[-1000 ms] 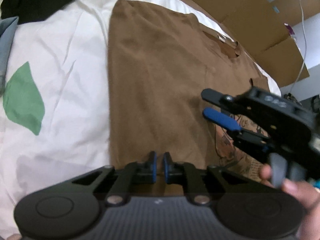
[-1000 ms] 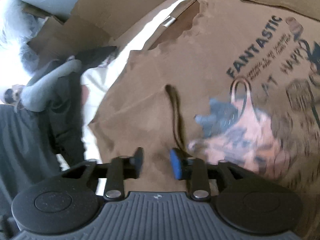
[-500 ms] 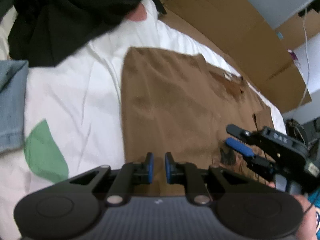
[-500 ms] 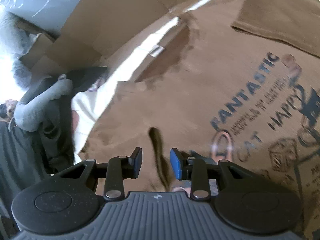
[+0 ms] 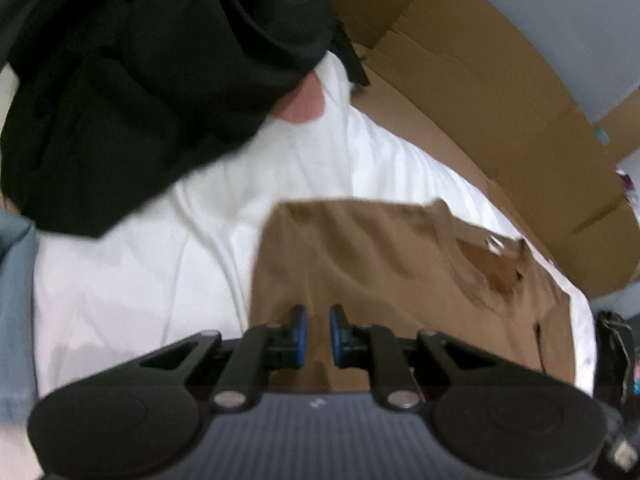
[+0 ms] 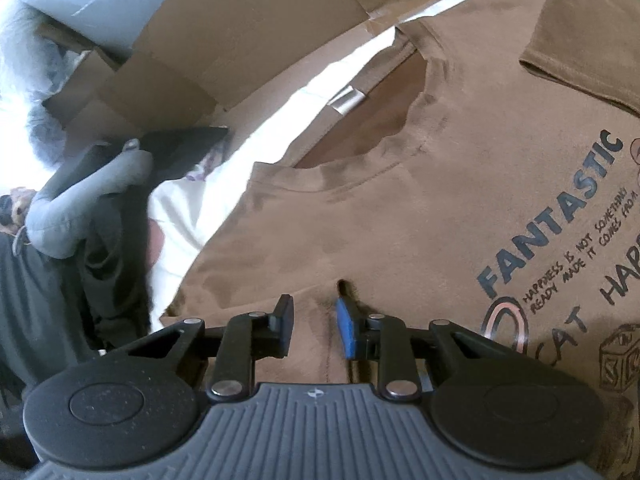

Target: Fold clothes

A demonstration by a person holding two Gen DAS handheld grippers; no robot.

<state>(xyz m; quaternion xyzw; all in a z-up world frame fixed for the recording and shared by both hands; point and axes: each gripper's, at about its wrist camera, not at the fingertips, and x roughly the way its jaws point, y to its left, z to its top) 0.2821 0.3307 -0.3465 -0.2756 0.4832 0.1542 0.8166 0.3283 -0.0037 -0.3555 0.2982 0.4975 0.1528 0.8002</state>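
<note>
A brown T-shirt (image 5: 380,264) with a "FANTASTIC" print lies front up on the white sheet (image 5: 140,280). My left gripper (image 5: 318,334) hovers over its near left part, short of the top edge. Its blue pads are almost together, with only a thin slit and nothing pinched. In the right wrist view the shirt (image 6: 400,220) fills the frame, its collar (image 6: 380,120) ahead and one sleeve (image 6: 580,40) folded in. My right gripper (image 6: 314,326) is low over the shoulder area. Its jaws are closing around a dark raised crease (image 6: 342,286), and the pads do not press it.
A heap of black clothing (image 5: 140,80) lies on the sheet beyond the shirt, with blue denim (image 5: 16,280) at the left edge. Flattened cardboard (image 5: 480,100) borders the far side of the bed. Past the right edge of the sheet (image 6: 188,216) are dark clothes and a grey stuffed shape (image 6: 80,200).
The left gripper travelled up the shirt toward its top edge; the black heap came into view and the right gripper left that view. The right gripper moved from the print toward the collar and its jaws narrowed.
</note>
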